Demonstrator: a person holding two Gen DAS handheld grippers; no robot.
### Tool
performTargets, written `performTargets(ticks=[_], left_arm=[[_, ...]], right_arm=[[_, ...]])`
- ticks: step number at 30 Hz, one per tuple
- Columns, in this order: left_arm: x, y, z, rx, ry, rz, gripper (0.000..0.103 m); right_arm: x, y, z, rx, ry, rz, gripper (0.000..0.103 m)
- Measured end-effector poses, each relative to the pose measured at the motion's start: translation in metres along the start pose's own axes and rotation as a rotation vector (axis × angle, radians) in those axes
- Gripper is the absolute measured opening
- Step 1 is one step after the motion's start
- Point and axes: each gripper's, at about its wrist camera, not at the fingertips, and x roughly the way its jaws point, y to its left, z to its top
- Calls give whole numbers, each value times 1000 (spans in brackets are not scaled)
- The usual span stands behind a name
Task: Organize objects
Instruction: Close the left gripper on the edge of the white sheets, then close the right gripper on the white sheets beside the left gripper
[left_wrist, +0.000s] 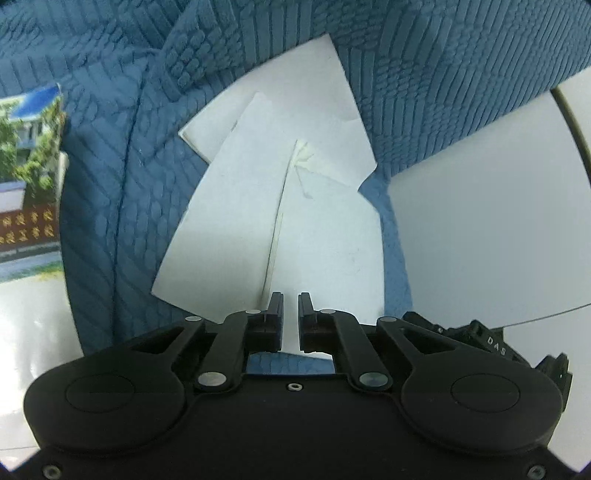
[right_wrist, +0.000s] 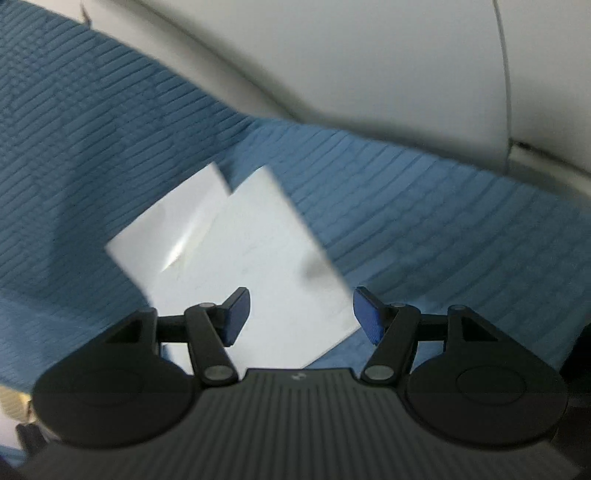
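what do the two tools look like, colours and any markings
Both are black plastic with linkage arms on silver pivot pins and round housings either side. The left tool has narrow black fingers; the right tool has blue pads and a ribbed grey body. White letters "DAS" mark a black part beside the left one.

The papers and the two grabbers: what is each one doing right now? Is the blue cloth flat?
Left gripper: shut, pinching the near edge of a white paper.
Right gripper: open, holding nothing, above the papers.
White papers: loose sheets overlapping at different angles, lying on the cloth.
Blue cloth: spread out under the papers, with folds in it.
Photo card: at the left edge, partly out of view.
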Motion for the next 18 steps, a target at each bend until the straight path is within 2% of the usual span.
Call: performTargets(ticks=[3,7,11,18], left_arm=[[8,-5,-3,40,5,21,5],[21,-11,-6,73,26,41,5],[32,-10,-10,54,59,7,4],[44,-5,-13,-2,100,-45,1]], right_arm=[[2,-4,1,-36,8,-13,64],[7,13,-8,-178,31,-44,66],[6,20,-18,-271,46,-71,66],[7,3,-10,-105,99,46,66]])
